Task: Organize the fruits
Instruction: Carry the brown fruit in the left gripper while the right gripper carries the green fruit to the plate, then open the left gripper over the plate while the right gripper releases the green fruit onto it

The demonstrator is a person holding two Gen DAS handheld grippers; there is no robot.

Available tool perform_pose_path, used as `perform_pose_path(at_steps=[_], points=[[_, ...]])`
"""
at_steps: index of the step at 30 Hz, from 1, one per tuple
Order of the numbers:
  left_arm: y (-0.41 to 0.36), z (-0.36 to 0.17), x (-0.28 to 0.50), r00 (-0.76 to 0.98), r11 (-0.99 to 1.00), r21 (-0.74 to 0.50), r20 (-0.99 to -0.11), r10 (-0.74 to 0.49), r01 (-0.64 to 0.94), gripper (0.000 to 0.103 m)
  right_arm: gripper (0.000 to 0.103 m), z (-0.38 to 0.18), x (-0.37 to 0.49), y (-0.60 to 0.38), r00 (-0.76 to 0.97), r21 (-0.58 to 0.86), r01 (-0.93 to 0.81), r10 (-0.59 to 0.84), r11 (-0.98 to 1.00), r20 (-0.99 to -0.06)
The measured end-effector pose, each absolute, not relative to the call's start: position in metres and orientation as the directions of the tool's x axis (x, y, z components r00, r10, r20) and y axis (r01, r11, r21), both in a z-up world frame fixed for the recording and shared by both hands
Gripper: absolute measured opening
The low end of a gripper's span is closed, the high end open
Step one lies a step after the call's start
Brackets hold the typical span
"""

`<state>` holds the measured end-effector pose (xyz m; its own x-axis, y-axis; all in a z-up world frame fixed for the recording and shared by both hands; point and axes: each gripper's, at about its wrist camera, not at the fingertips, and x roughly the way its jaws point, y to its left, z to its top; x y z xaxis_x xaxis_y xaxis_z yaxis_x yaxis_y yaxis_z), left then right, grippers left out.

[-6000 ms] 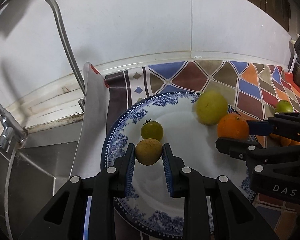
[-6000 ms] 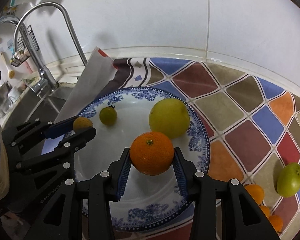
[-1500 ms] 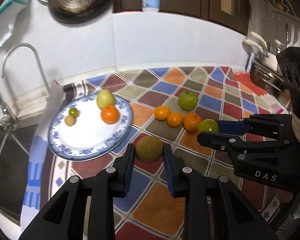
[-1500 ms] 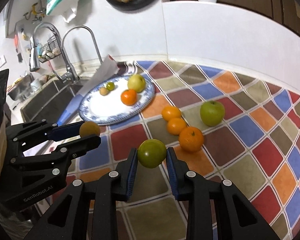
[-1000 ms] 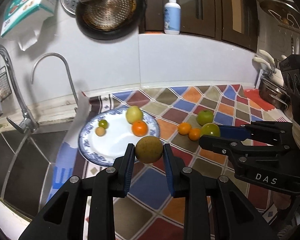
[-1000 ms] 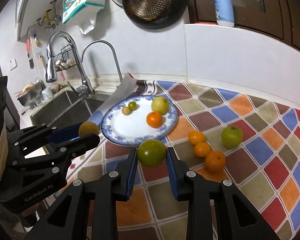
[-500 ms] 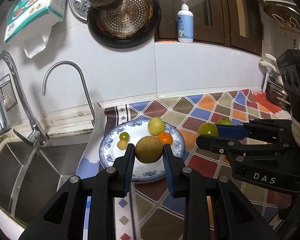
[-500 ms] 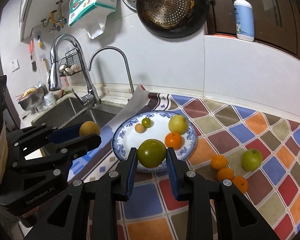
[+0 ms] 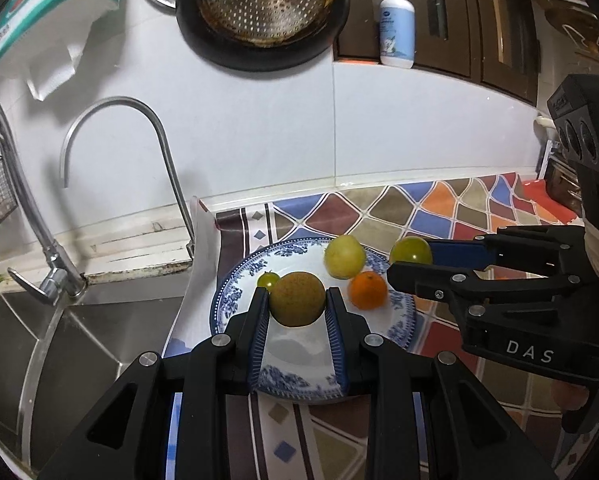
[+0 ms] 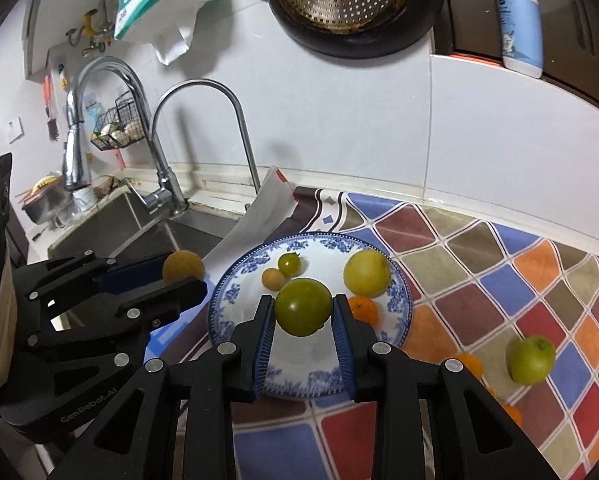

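Note:
My left gripper [image 9: 297, 312] is shut on a brown round fruit [image 9: 296, 299] and holds it above the blue-and-white plate [image 9: 235, 300]. My right gripper [image 10: 303, 318] is shut on a green round fruit [image 10: 303, 306], also above the plate [image 10: 235, 304]. On the plate lie a yellow-green fruit [image 10: 366, 273], an orange [image 10: 364, 309], a small green fruit [image 10: 289, 264] and a small tan fruit [image 10: 273, 279]. The right gripper with its green fruit [image 9: 411, 251] shows in the left wrist view, the left gripper with its brown fruit [image 10: 182, 266] in the right wrist view.
A steel sink [image 9: 39, 344] with taps [image 10: 203, 128] lies left of the plate. A patterned cloth [image 10: 499, 280] covers the counter. A green apple [image 10: 530, 359] and small oranges [image 10: 465, 362] lie at the right. A white tiled wall [image 9: 339, 140] stands behind.
Both grippers have moved forward towards the plate, each keeping its fruit. The plate now looks larger and lies right under the fingertips.

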<state>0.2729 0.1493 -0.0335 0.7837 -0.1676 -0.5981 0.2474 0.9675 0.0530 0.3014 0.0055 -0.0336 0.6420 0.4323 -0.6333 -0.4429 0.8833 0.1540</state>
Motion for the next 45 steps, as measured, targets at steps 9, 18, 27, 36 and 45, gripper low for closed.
perform_pose_path(at_steps=[9,18,27,36,45], points=[[0.153,-0.051,0.318,0.762,0.958,0.042,-0.616,-0.198,0.283,0.029,0.030,-0.051,0.341,0.015,0.624,0.152,-0.435,0.419,0.887,-0.659],[0.149,-0.080,0.353,0.722,0.948,0.041,-0.659,-0.211,0.315,0.029,0.030,-0.076,0.372,0.020,0.592,0.169,-0.424,0.413,0.890,-0.692],[0.148,-0.098,0.369,0.688,0.947,0.016,-0.691,-0.220,0.319,0.029,0.030,-0.091,0.385,0.019,0.574,0.182,-0.406,0.404,0.896,-0.712],[0.150,-0.096,0.370,0.701,0.955,0.030,-0.687,-0.194,0.294,0.036,0.031,-0.094,0.387,0.020,0.568,0.188,-0.409,0.410,0.893,-0.714],[0.155,-0.070,0.344,0.754,0.968,0.056,-0.638,-0.155,0.246,0.045,0.036,-0.075,0.369,0.012,0.614,0.163,-0.393,0.391,0.905,-0.686]])
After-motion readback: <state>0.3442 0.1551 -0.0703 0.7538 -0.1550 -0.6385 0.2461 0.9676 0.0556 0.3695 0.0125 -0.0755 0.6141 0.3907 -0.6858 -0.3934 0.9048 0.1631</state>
